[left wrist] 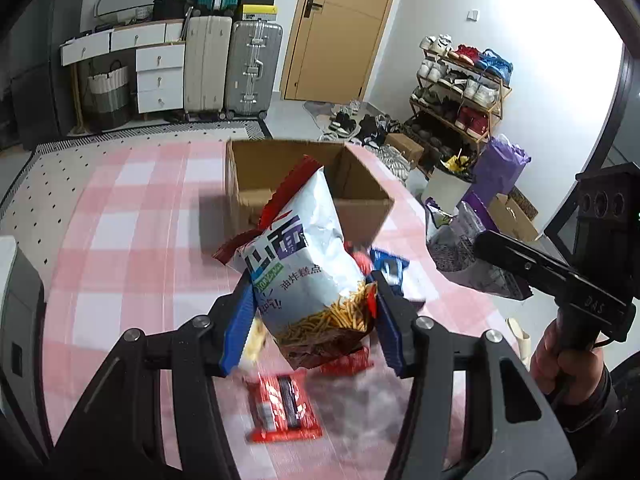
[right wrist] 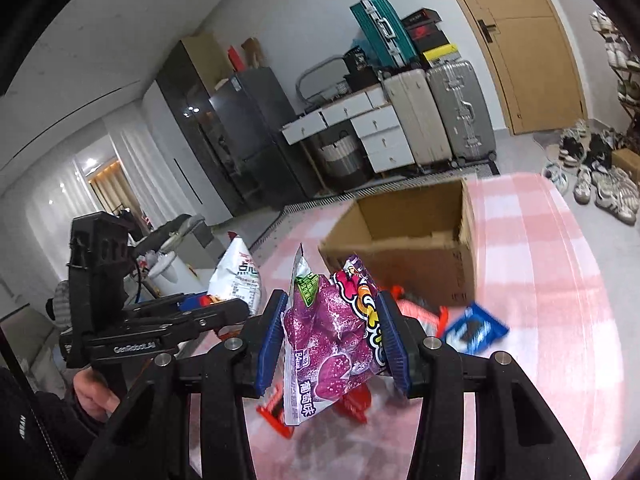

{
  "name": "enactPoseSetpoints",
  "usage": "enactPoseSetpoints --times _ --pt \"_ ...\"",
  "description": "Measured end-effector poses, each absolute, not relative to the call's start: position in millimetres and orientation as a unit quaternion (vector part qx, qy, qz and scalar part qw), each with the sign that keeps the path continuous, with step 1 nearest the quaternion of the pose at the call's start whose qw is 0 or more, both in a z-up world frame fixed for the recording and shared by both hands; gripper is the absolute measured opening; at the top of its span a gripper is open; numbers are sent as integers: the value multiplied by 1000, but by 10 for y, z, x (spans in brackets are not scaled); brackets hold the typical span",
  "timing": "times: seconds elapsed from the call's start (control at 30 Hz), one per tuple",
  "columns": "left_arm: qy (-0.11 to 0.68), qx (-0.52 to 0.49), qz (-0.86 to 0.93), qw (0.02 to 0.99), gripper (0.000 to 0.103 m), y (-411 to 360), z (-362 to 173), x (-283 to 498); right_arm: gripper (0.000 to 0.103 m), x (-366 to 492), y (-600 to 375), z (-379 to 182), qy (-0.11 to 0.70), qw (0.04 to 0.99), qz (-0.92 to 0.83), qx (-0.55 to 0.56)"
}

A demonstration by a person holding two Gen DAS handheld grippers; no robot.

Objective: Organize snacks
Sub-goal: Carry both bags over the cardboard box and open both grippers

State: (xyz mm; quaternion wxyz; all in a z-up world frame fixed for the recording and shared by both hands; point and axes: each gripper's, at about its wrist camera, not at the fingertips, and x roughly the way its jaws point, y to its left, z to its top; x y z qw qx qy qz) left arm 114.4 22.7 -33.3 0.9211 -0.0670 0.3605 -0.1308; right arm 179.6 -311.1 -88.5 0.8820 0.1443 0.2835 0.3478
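My left gripper [left wrist: 314, 312] is shut on a white snack bag [left wrist: 308, 264] with red edges and fried sticks printed on it, held up above the pink checked table [left wrist: 120, 240]. My right gripper [right wrist: 334, 340] is shut on a purple gummy candy bag [right wrist: 332, 328], also lifted off the table. An open cardboard box [left wrist: 288, 168] stands on the table behind both bags and shows as the cardboard box [right wrist: 412, 240] in the right wrist view. The other gripper and the hand holding it appear at each view's edge.
Loose snacks lie on the table: a red packet [left wrist: 282, 408], a blue packet [right wrist: 474, 328] and more red packets [right wrist: 424, 312] near the box. Suitcases [left wrist: 232, 64], white drawers [left wrist: 160, 76], a door and a shoe rack [left wrist: 460, 92] stand behind.
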Motion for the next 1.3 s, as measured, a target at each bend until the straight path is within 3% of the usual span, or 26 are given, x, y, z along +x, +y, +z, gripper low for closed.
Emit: enactPoseSetpoints --times 0.63,1.3 --pt "368 -54 -141 918 52 203 297 2424 46 2634 -2968 -240 254 883 368 146" --pt "400 -103 -114 904 52 166 -714 3446 46 3566 -2784 -893 301 870 349 176"
